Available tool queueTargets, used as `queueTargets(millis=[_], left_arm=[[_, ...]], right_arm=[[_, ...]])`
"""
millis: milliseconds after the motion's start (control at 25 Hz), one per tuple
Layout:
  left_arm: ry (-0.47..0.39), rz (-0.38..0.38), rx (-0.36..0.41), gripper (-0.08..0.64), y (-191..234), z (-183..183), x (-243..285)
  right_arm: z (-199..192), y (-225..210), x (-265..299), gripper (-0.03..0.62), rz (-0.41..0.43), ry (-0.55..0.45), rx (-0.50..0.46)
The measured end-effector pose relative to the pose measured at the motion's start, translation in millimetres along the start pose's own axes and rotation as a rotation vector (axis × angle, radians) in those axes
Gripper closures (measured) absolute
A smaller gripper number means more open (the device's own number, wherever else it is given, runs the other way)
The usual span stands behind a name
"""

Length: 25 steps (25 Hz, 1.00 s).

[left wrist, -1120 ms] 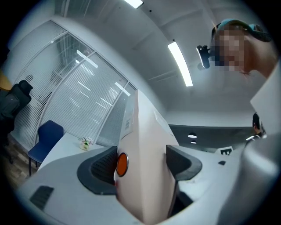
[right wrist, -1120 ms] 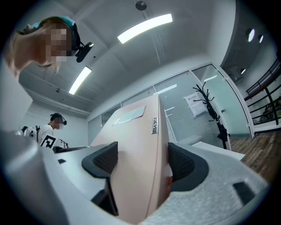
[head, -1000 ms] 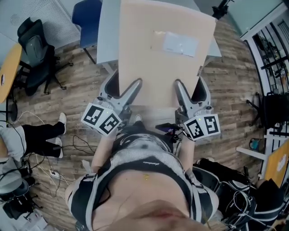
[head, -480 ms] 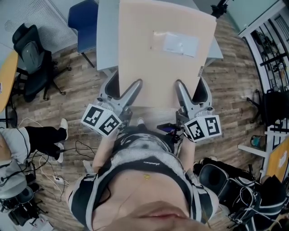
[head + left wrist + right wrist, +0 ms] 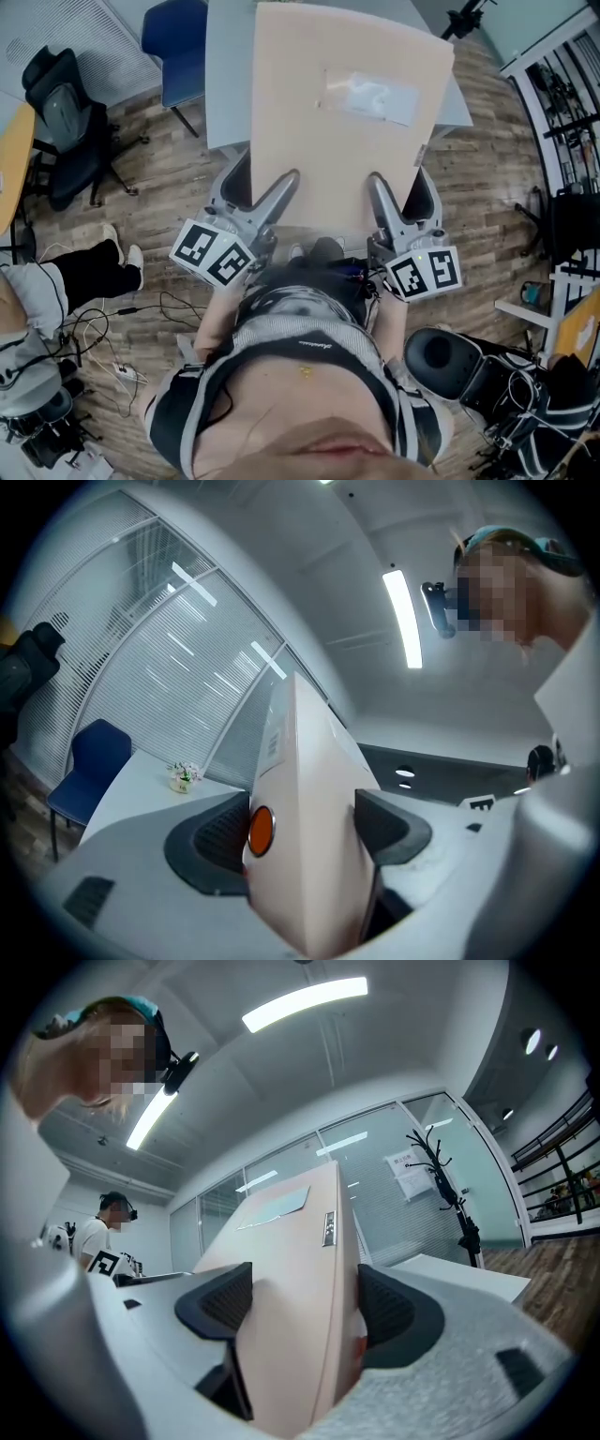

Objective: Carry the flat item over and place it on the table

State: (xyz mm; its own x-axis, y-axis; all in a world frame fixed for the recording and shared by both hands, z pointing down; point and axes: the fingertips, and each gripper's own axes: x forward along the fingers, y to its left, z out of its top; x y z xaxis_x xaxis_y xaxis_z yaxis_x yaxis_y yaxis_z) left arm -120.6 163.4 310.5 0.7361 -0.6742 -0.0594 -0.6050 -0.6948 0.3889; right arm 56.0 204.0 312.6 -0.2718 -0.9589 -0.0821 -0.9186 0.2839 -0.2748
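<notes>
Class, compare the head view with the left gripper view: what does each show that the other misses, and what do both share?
Head view only: the clear label on top of the flat box, floor cables, the carrier's own torso. Left gripper view only: ceiling light, small flower pot, orange dot on the box's side. Both: the box clamped in the left gripper, the blue chair, the white table.

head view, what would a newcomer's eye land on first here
The big flat beige panel fills the upper middle and hides most of the grey table beyond it. The left tongs and the right tongs each clamp its near edge. A blue chair stands at the upper left, beside the table.
</notes>
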Motion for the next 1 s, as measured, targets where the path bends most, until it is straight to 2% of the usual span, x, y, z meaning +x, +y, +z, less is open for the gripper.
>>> queueTargets(millis=[440, 760, 1000], left_arm=[[-0.035, 0.045, 0.008, 0.215, 31.4, 18.5, 17.7], [-0.068, 0.078, 0.017, 0.215, 55.1, 32.2, 61.5], [-0.056, 0.092, 0.004, 0.215, 69.3, 33.9, 92.9]], right_arm=[[4.7, -2.4, 48.6, 0.25, 0.054, 0.003, -0.009], [16.0, -30.5, 100.1, 0.252, 0.096, 0.002, -0.021], [18.2, -53.9, 128.3, 0.253, 0.098, 0.024, -0.012]])
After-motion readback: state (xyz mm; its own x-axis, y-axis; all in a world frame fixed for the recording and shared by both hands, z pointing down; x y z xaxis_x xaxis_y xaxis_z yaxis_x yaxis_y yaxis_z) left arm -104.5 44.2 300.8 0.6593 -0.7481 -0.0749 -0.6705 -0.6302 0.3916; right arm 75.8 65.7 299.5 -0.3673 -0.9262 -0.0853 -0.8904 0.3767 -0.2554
